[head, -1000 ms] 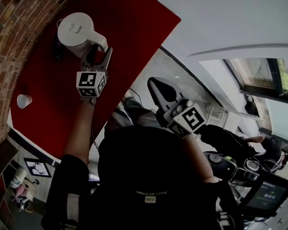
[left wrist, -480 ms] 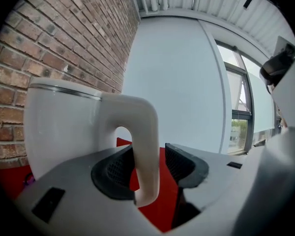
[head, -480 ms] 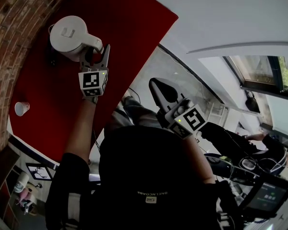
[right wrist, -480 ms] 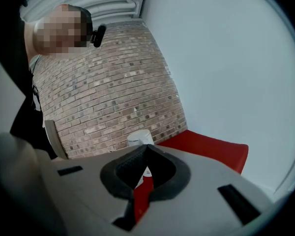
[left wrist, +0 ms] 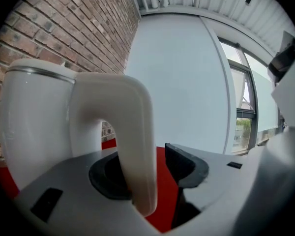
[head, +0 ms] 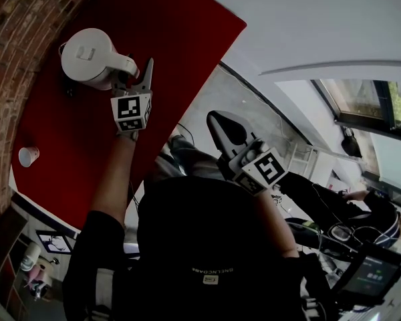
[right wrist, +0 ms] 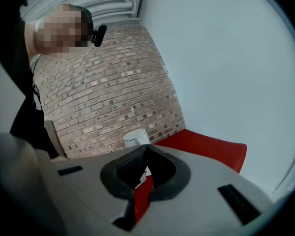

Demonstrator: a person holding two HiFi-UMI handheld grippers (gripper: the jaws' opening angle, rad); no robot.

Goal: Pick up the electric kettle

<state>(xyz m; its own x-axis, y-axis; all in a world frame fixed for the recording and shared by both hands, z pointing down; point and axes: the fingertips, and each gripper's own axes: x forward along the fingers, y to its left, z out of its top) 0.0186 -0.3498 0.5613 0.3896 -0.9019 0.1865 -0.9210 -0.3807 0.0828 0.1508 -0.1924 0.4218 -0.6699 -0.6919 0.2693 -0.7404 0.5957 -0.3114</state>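
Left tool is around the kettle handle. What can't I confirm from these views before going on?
- Kettle underside, head view: its own body hides whether it rests on the red table.
- Kettle bottom, left gripper view: cut off by the left tool's body.
- Paper cup contents, head view: too small.
- Dark item beside the kettle, head view: too small to name.

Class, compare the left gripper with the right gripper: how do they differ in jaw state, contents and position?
The left gripper's jaws stand apart; the right gripper's jaws meet at the tips. The left gripper straddles the handle of the white kettle, with a gap on one side; the right gripper holds nothing. The left gripper reaches over the red table; the right gripper is off it, near the person. Both have the same grey two-jaw build.
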